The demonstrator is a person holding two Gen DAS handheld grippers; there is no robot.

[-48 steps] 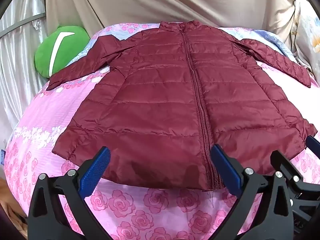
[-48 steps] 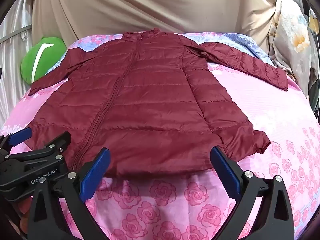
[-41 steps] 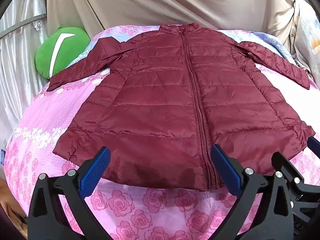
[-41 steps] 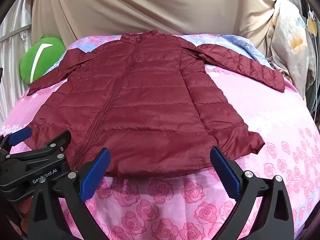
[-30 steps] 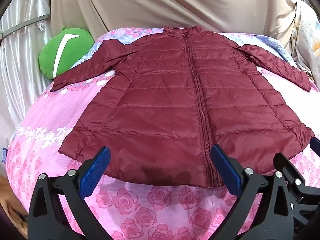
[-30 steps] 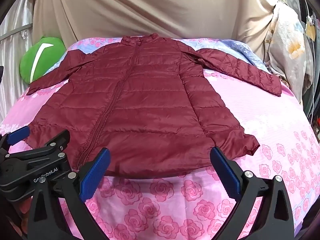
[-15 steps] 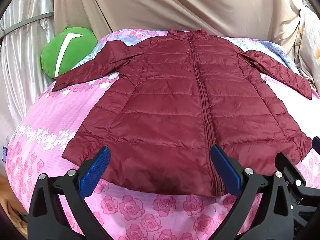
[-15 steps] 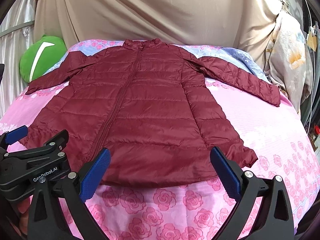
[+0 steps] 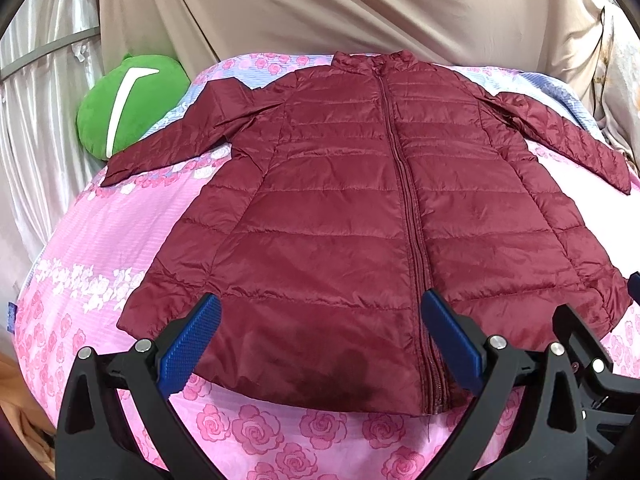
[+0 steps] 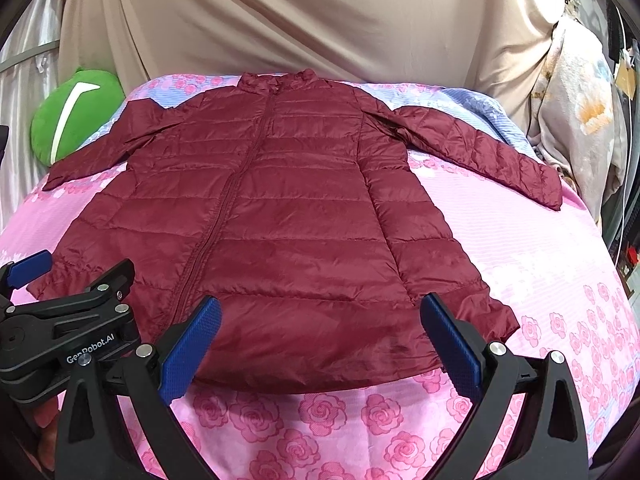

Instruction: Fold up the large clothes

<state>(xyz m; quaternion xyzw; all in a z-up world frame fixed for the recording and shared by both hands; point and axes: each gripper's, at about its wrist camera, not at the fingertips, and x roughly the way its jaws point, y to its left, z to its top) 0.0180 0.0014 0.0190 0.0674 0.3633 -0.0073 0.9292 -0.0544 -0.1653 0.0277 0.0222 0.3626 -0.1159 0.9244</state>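
A dark red padded jacket (image 9: 360, 216) lies face up on a bed (image 9: 96, 240) covered with a pink rose-print sheet, zipped shut, its collar at the far end of the bed and its hem at the near end. Both sleeves (image 10: 480, 152) are spread outward from the jacket's body, which leaves the whole outline flat and open to view, a suitable starting layout for folding. A green cushion (image 9: 128, 104) sits beyond the jacket's left sleeve, against the curtain. The left claw (image 9: 320, 344) hovers over the hem just left of the jacket's zipper, its fingers spread wide and holding nothing. The right claw (image 10: 320, 344) hovers over the hem right of the zipper, likewise spread and empty. Each claw is level with the jacket's near edge, probably so that the two can take the hem or the sides together; no fold has yet been made.
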